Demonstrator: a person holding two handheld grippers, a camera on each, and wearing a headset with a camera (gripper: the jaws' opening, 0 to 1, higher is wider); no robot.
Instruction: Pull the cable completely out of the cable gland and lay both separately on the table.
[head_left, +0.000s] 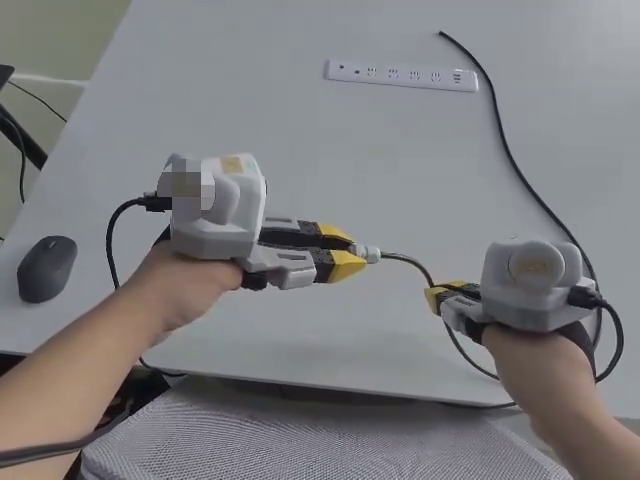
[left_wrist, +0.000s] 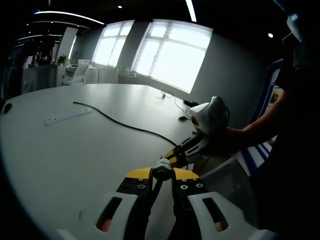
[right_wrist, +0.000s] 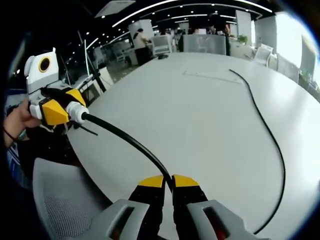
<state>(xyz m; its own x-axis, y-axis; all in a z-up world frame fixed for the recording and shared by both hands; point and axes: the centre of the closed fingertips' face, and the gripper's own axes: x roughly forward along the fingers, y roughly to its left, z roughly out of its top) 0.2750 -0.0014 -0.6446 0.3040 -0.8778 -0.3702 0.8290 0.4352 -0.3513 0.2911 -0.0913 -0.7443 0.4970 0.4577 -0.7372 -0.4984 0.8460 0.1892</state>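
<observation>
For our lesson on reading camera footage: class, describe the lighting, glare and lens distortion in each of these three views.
Head view: soft, even light, only faint shadows on the table, little distortion. Left gripper view: the windows are blown out, and the person's arm is backlit and dark. Right gripper view: the fisheye lens bends the table edge, yet the cable is sharp.

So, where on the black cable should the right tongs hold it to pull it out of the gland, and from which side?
Hold the black cable outside the white cable gland, where the right tongs are shut on it, coming from the end opposite the left tongs. It runs nearly straight there, so a pull likely stays in line.
</observation>
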